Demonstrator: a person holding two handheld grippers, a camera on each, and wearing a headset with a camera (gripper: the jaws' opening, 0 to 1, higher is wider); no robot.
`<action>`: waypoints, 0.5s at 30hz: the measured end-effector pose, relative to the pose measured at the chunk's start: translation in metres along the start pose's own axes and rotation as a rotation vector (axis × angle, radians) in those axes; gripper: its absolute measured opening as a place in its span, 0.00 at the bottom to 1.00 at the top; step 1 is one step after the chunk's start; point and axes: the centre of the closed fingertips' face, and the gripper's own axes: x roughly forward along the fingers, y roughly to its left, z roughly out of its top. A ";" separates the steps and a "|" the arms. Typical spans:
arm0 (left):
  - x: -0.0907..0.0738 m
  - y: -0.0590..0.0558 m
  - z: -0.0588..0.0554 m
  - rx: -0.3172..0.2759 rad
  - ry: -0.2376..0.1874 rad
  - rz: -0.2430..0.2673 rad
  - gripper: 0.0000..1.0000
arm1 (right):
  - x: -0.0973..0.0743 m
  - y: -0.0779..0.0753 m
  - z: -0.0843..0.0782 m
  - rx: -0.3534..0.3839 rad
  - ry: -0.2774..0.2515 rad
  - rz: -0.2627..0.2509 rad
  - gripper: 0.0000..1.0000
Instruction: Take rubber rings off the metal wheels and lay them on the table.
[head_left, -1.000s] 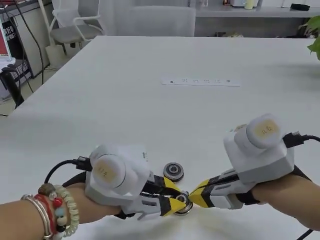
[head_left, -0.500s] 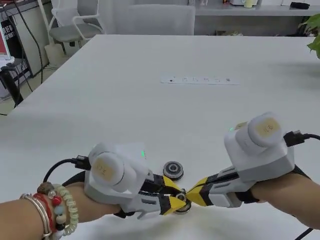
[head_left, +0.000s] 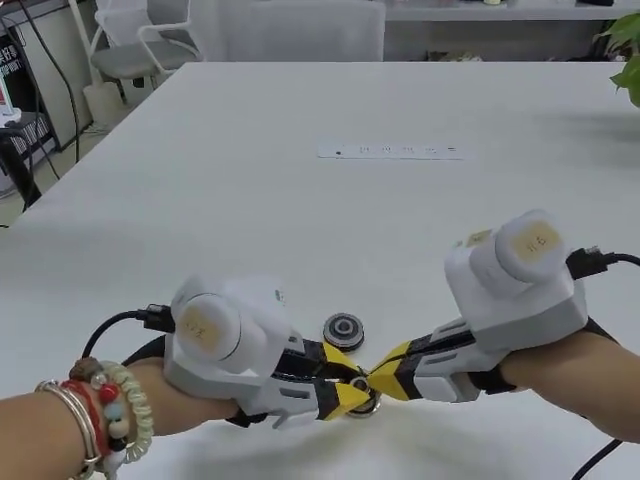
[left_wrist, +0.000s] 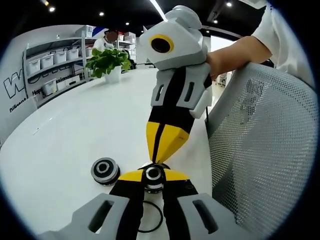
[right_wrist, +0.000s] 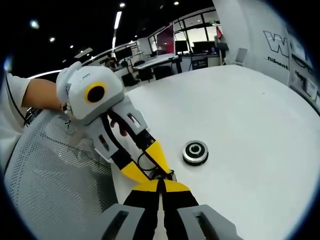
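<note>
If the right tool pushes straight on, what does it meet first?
The wheel clamped in the left tool, at the very tip of the right tool; they seem to touch.

White table (head_left: 250, 180): wheel (head_left: 343, 329), loose ring (left_wrist: 161, 218)

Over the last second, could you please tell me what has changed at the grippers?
Nothing visibly moved; the picture shifted with the head camera. The left gripper stays shut on a wheel, the right gripper stays tip to tip with it, and the spare wheel lies where it was.
</note>
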 end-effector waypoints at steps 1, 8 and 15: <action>0.000 0.000 0.000 -0.002 0.000 0.001 0.09 | 0.000 -0.001 0.000 0.001 0.000 -0.001 0.00; 0.000 0.000 0.000 -0.005 0.007 0.006 0.09 | 0.000 0.001 0.001 -0.010 -0.003 -0.001 0.00; 0.000 -0.002 0.002 -0.060 0.024 -0.016 0.13 | 0.000 -0.002 -0.001 -0.002 0.000 -0.012 0.00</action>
